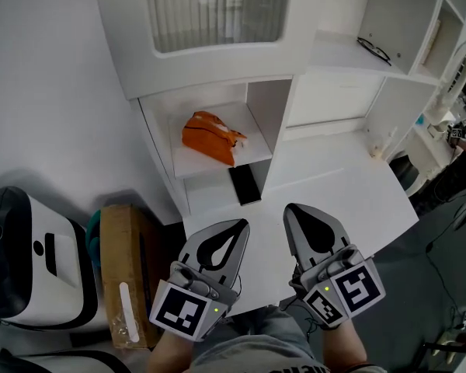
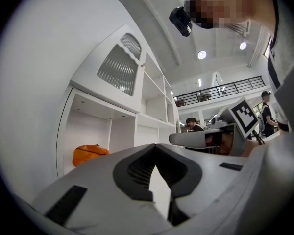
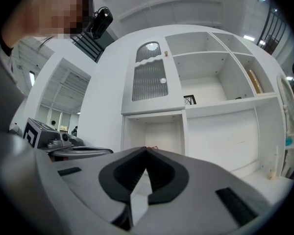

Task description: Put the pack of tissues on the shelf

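The orange pack of tissues (image 1: 213, 138) lies on the low white shelf (image 1: 258, 151) inside the open cubby; the left gripper view shows the pack (image 2: 89, 154) at its left. My left gripper (image 1: 238, 224) hovers over the desk's near edge, well short of the cubby, shut with nothing in it. Beside it my right gripper (image 1: 290, 208) is shut and empty too. In their own views the left gripper (image 2: 155, 147) and the right gripper (image 3: 147, 150) both point at the cabinet.
A black phone (image 1: 245, 184) lies on the white desk (image 1: 334, 185) under the shelf. Glasses (image 1: 374, 50) rest on an upper right shelf. A cardboard box (image 1: 124, 274) and a white appliance (image 1: 31, 259) stand on the floor at left.
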Demonstrator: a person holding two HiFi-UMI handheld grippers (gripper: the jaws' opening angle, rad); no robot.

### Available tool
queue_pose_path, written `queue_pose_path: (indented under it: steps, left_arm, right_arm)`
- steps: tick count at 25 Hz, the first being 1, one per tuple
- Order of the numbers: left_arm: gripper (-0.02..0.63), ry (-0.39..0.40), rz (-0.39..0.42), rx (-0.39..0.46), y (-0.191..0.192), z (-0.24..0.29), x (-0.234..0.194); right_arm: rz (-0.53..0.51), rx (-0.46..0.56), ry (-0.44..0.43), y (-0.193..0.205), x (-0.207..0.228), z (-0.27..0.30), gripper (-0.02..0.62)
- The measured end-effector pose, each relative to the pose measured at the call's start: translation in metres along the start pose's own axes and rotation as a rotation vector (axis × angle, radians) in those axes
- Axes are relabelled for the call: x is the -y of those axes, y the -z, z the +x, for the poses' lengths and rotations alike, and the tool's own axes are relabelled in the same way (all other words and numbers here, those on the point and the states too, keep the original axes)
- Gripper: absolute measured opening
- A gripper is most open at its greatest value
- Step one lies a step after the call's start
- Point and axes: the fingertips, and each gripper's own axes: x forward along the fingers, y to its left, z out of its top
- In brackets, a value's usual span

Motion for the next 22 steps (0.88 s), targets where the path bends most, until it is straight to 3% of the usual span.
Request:
queue_pose_path:
  steps: [22]
  left_arm:
    - [0.04, 0.152, 0.022, 0.005, -0.002, -0.01, 0.043]
  right_arm:
    - [-0.003, 0.016, 0.111, 0.005, -0.021, -0.056, 0.002]
